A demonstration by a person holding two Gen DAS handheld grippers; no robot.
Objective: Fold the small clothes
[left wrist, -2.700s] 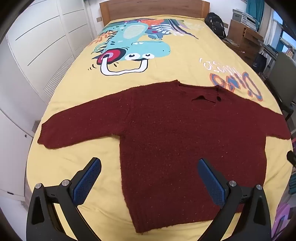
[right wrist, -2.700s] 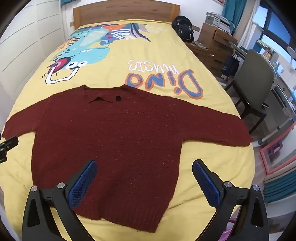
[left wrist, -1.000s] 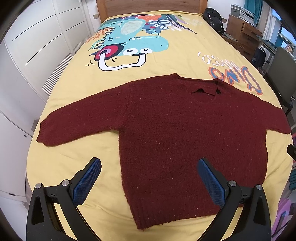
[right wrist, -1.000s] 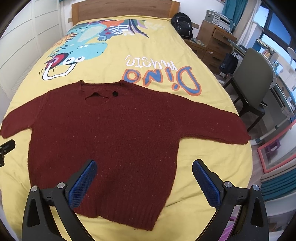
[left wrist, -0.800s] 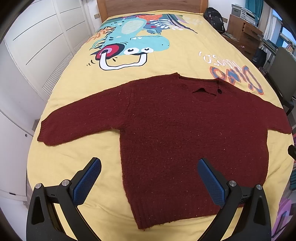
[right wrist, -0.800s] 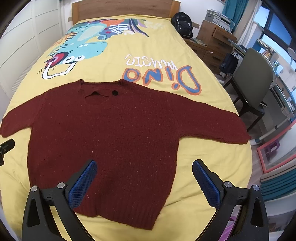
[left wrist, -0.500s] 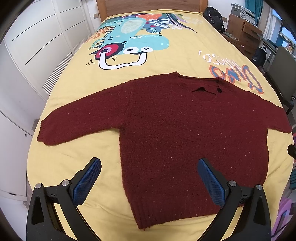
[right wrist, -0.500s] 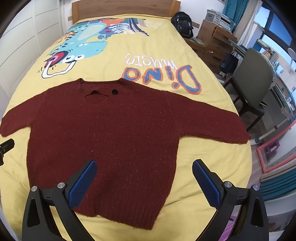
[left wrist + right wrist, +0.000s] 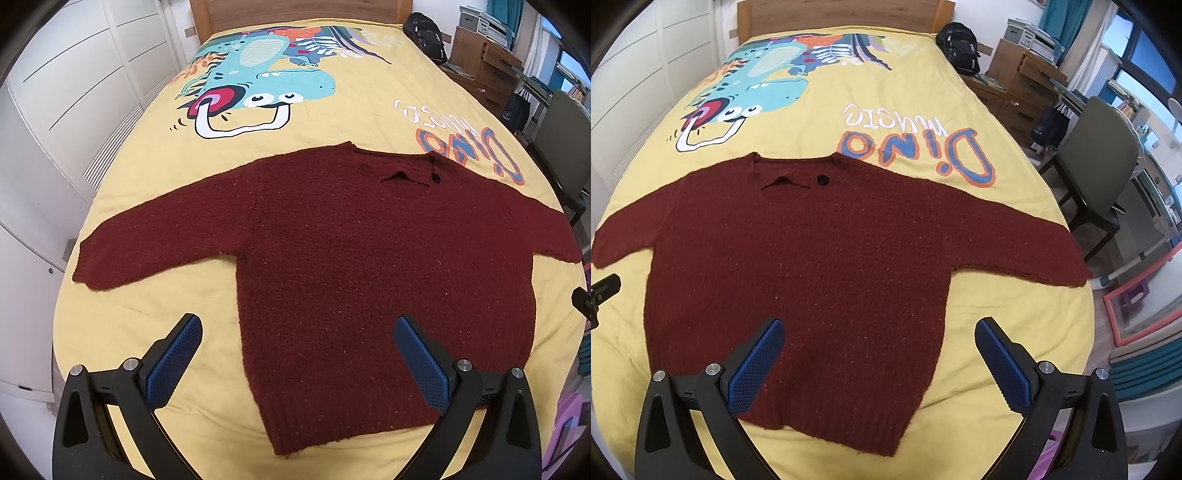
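1. Sweater (image 9: 369,266), dark red knit, lies spread flat on the yellow bedspread (image 9: 147,302), hem toward the cameras and neckline toward the headboard (image 9: 834,14)
2. Left gripper (image 9: 297,325) hangs above the near edge of the bed with its jaws spread wide and nothing between them; its left blue pad (image 9: 171,360) is over bare bedspread, its right blue pad (image 9: 421,363) over the sweater's lower body
3. Right gripper (image 9: 879,330) is likewise wide open and empty, its left pad (image 9: 755,367) over the sweater near the hem and its right pad (image 9: 1004,369) over yellow cloth just beside the sweater's side edge
4. Ribbed hem (image 9: 831,424) runs along the near side; both sleeves stretch straight out, one cuff (image 9: 86,267) toward the white wardrobe (image 9: 48,122), the other (image 9: 1071,266) toward the room side
5. Neckline (image 9: 798,177) shows a dark button (image 9: 822,180)
6. Beyond the sweater the bedspread carries a teal dinosaur print (image 9: 258,85) and the lettering "Dino music" (image 9: 916,136)
7. Farther off stand a black backpack (image 9: 960,48), a wooden dresser (image 9: 1023,85) and a grey-green chair (image 9: 1100,166)
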